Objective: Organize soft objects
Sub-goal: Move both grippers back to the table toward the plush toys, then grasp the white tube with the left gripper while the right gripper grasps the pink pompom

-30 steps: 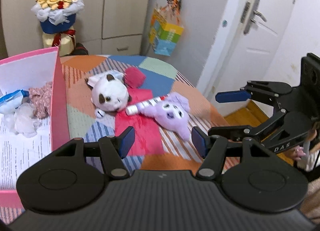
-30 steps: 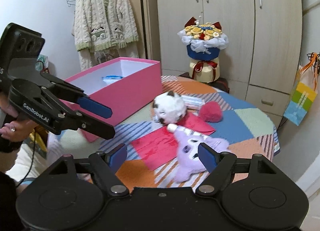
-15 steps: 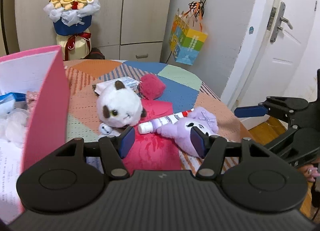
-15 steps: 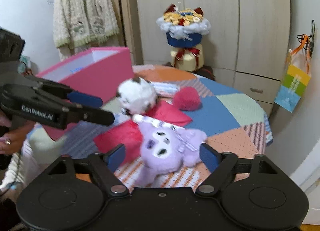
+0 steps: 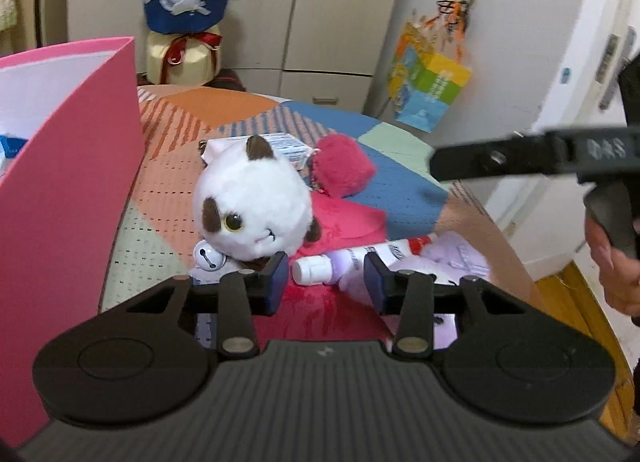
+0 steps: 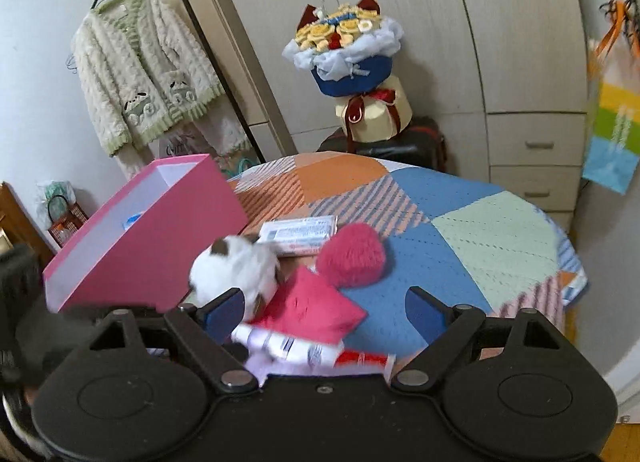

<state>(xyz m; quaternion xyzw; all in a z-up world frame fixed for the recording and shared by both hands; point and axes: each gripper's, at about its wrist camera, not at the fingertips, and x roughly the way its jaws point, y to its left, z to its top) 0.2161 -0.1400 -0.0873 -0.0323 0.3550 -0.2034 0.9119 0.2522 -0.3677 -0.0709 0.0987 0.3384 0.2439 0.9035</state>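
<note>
Patchwork table [image 5: 400, 190]: left tongs [image 5: 325, 278] closing, empty; right tongs [image 6: 325, 312] wide, empty.

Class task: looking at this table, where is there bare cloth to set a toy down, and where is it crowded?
Free: the blue and green patches right of the pink pompom, out to the table edge; the orange patch behind the tissue pack. Crowded: around the white plush, tube and pink box.

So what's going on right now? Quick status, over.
Left gripper closing, nothing pinched yet. Right gripper open, empty. White plush, purple plush on table beside pink box. Tube lies across purple plush.
</note>
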